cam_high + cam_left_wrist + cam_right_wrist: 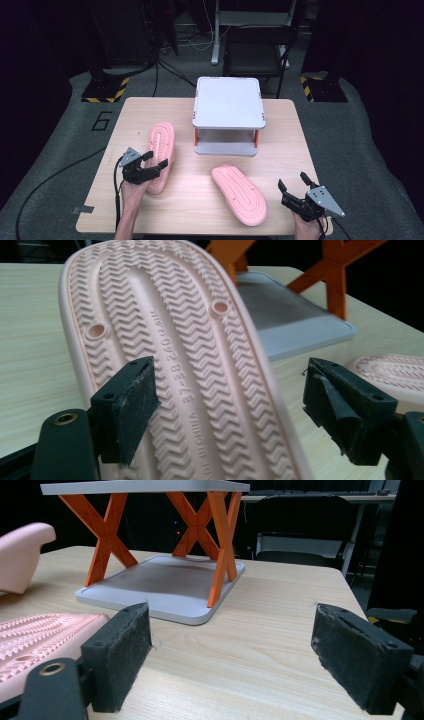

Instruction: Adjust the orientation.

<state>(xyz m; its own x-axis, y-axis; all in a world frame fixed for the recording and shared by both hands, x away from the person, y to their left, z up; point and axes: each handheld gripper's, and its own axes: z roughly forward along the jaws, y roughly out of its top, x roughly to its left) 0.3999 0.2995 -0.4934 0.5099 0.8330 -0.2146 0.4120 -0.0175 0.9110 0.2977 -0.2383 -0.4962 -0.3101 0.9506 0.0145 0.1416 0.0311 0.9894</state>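
Now my left hand-held gripper (155, 160) gapes wide over the left pink slipper (161, 155); my right hand-held gripper (292, 187) is spread open beside the other slipper (239, 194).

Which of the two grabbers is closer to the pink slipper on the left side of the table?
The left gripper: its open jaws sit over that slipper's near end. The right gripper is far across the table, beyond the other slipper.
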